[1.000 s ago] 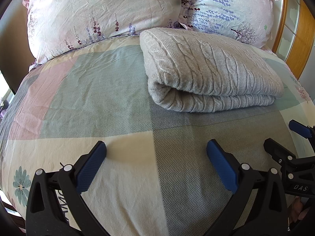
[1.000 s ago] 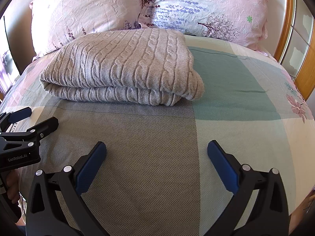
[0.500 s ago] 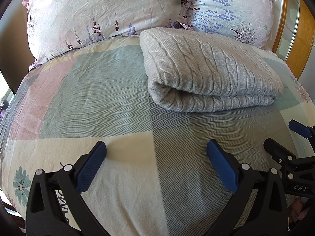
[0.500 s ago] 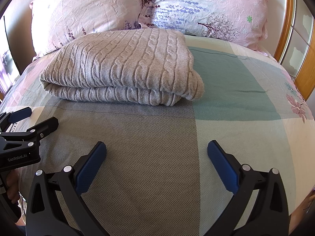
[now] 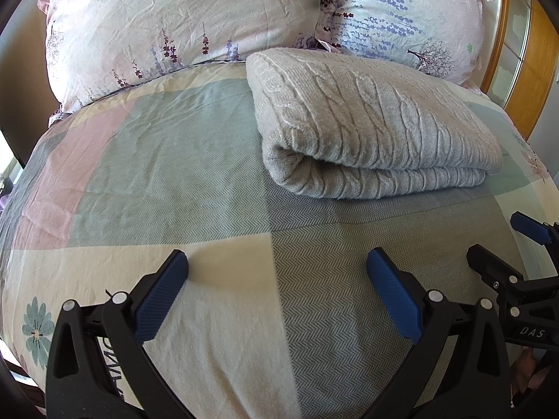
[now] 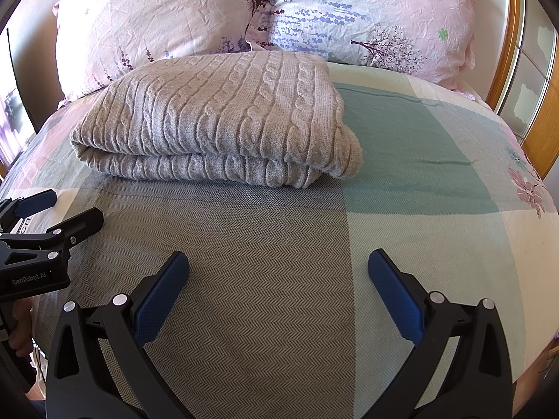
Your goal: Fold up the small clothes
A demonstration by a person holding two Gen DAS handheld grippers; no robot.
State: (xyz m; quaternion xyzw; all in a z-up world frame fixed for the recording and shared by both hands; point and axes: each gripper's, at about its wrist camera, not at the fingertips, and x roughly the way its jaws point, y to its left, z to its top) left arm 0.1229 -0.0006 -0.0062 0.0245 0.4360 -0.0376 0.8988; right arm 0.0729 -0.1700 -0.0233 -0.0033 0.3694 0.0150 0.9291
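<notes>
A grey cable-knit sweater [image 5: 370, 122] lies folded into a thick rectangle on the bed, just below the pillows; it also shows in the right wrist view [image 6: 223, 118]. My left gripper [image 5: 276, 272] is open and empty, low over the bedspread well short of the sweater. My right gripper [image 6: 277, 272] is open and empty too, over the grey herringbone patch in front of the sweater. The right gripper shows at the right edge of the left wrist view [image 5: 503, 244], and the left gripper at the left edge of the right wrist view [image 6: 66, 209].
The patchwork bedspread [image 5: 157, 174] covers the bed. Two floral pillows [image 5: 181, 24] [image 6: 370, 17] stand against the headboard behind the sweater. A wooden frame with glass panes [image 6: 524, 80] runs along the right side.
</notes>
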